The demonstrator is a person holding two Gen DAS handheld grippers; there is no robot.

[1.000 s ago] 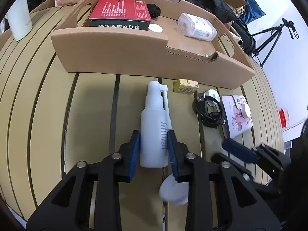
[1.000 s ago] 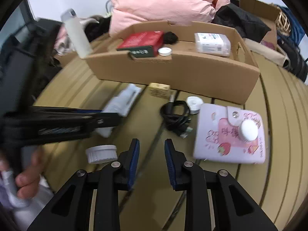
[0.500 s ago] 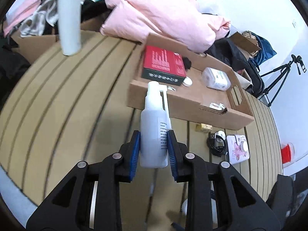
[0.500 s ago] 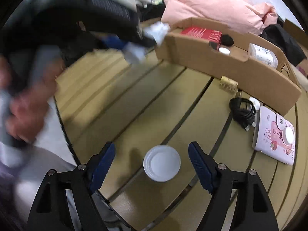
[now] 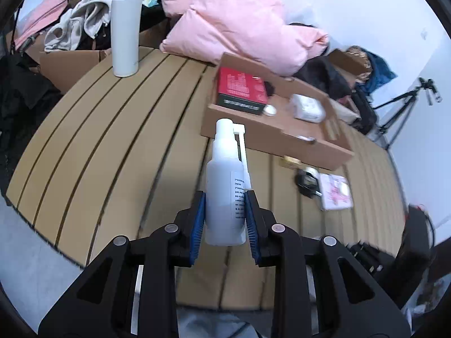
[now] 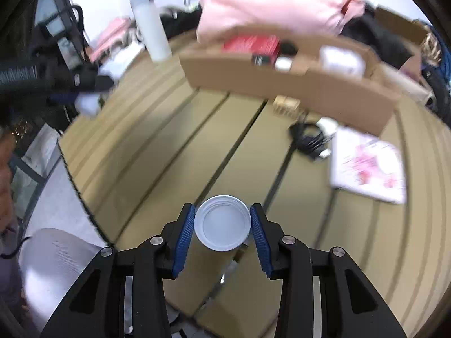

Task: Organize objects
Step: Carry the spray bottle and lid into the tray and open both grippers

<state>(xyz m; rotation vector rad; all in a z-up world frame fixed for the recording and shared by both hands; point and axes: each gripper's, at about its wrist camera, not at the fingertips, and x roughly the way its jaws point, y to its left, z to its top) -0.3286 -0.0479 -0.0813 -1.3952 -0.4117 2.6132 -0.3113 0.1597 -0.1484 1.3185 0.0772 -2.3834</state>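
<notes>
My left gripper (image 5: pixel 224 197) is shut on a white spray bottle (image 5: pixel 224 180) and holds it in the air, nozzle forward, short of the cardboard tray (image 5: pixel 270 138). In the right wrist view that gripper and the bottle (image 6: pixel 87 104) are a blur at the left. My right gripper (image 6: pixel 222 211) points down at the slatted table near its front edge. Its jaws are closing, and the blue pads touch both sides of a white round jar (image 6: pixel 222 226) between them.
The tray (image 6: pixel 310 84) holds a red box (image 5: pixel 242 87) and a white bottle (image 5: pixel 307 107). In front of it lie a small yellow box (image 6: pixel 286 104), a black cable (image 6: pixel 307 138) and a pink wallet (image 6: pixel 369 163). A white flask (image 5: pixel 125 28) stands far left.
The left gripper lifted the spray bottle off the table and drew back from the tray. The right gripper moved over the white jar, opened wide, then closed around it.
</notes>
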